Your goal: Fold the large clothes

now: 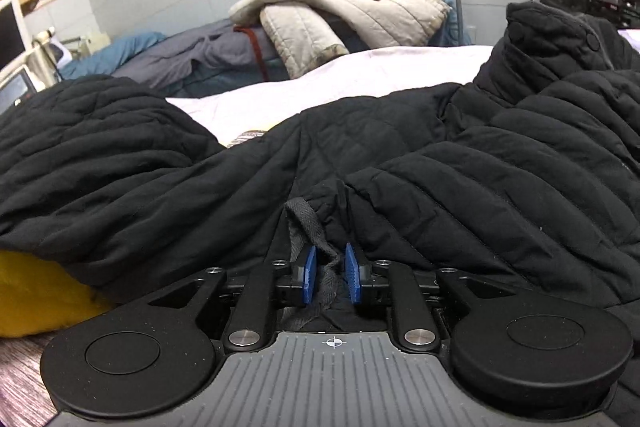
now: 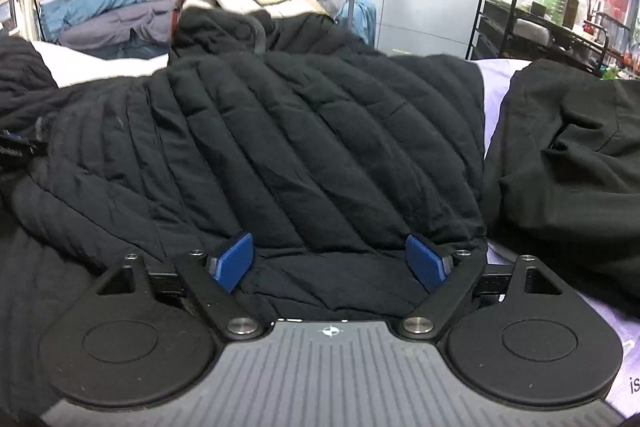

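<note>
A black quilted jacket lies spread over a bed with a white sheet, its collar at the far right. My left gripper sits low at the near edge of the jacket. A black woven strap hangs loosely between its blue pads, which stand a little apart and do not press on it. In the right wrist view the same jacket fills the middle. My right gripper is wide open over the near hem, with the fabric lying between its pads.
A second black garment lies to the right on the sheet. Beige quilted clothes are piled on blue bedding at the back. A black wire rack with bottles stands far right. Something yellow pokes out under the jacket's left side.
</note>
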The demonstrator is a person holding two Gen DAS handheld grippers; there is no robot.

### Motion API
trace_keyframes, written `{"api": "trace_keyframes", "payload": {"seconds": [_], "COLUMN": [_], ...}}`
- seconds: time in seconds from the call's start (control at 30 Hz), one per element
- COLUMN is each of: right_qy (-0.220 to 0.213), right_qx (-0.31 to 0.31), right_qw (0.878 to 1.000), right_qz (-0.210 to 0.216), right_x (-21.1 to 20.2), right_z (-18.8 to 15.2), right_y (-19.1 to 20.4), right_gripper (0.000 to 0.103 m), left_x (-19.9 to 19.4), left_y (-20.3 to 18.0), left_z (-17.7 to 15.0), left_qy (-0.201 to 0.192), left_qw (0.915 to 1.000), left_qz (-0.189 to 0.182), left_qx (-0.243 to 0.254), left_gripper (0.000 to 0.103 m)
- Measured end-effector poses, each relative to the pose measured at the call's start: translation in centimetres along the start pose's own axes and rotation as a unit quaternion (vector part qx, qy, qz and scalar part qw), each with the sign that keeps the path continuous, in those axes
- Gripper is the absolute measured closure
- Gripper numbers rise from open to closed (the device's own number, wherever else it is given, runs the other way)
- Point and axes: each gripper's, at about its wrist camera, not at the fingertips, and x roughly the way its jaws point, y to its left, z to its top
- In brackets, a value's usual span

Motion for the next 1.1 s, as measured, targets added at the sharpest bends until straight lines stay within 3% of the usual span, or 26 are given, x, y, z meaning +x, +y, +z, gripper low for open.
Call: {"api": "trace_keyframes", "payload": {"seconds": [0.03,0.07,0.13,0.3,0.43,0.53,0.67,0.8,0.97,1.0,1.03,1.1], "right_qy": [0.000,0.001,0.002,-0.030,-0.056,-0.064,-0.060,-0.058,-0.049,-0.048,-0.046,-0.043], "right_qx": [-0.003,-0.004,-0.002,0.024,0.010,-0.016,-0.038,-0.062,-0.069,-0.069,-0.070,-0.070], "right_qw": [1.000,1.000,1.000,0.999,0.998,0.996,0.994,0.991,0.990,0.990,0.990,0.991], "right_qz": [-0.003,-0.006,-0.008,0.002,0.031,0.055,0.082,0.099,0.112,0.112,0.111,0.109], "right_x": [0.1,0.2,0.0,-3.1,-6.6,-8.5,-10.0,-10.9,-11.9,-12.1,-12.3,-12.5], "right_z": [-0.1,-0.1,-0.1,0.0,-1.2,-2.0,-2.7,-3.0,-3.7,-3.8,-4.0,-4.4], "right_y": [0.1,0.2,0.2,0.2,1.4,2.5,3.8,5.0,5.9,5.9,5.9,5.7], "right_gripper": [0.015,0.014,0.014,0.014,0.012,0.010,0.009,0.010,0.010,0.010,0.010,0.010], "left_x": [-0.1,-0.3,-1.1,-6.3,-9.2,-9.9,-9.1,-7.9,-6.4,-6.0,-5.8,-5.8], "left_y": [-0.2,-0.3,-0.5,2.3,6.3,10.4,15.8,20.5,24.3,25.0,25.5,25.9], "left_z": [0.1,0.3,0.5,-0.3,-0.7,-0.9,-1.2,-1.1,-0.4,-0.2,-0.2,0.2], "left_qy": [-0.001,0.000,-0.009,-0.068,-0.100,-0.108,-0.092,-0.096,-0.101,-0.099,-0.095,-0.095], "left_qw": [0.9999,0.9992,0.9963,0.9968,0.9908,0.9810,0.9638,0.9410,0.9219,0.9172,0.9129,0.9113], "left_qz": [0.012,0.035,0.079,0.042,0.056,0.089,0.138,0.145,0.155,0.152,0.149,0.150], "left_qx": [0.009,0.019,0.033,-0.009,-0.071,-0.134,-0.209,-0.291,-0.340,-0.355,-0.368,-0.372], "left_gripper": [0.006,0.000,0.000,0.000,0.000,0.000,0.000,0.000,0.000,0.004,0.016,0.029]}}
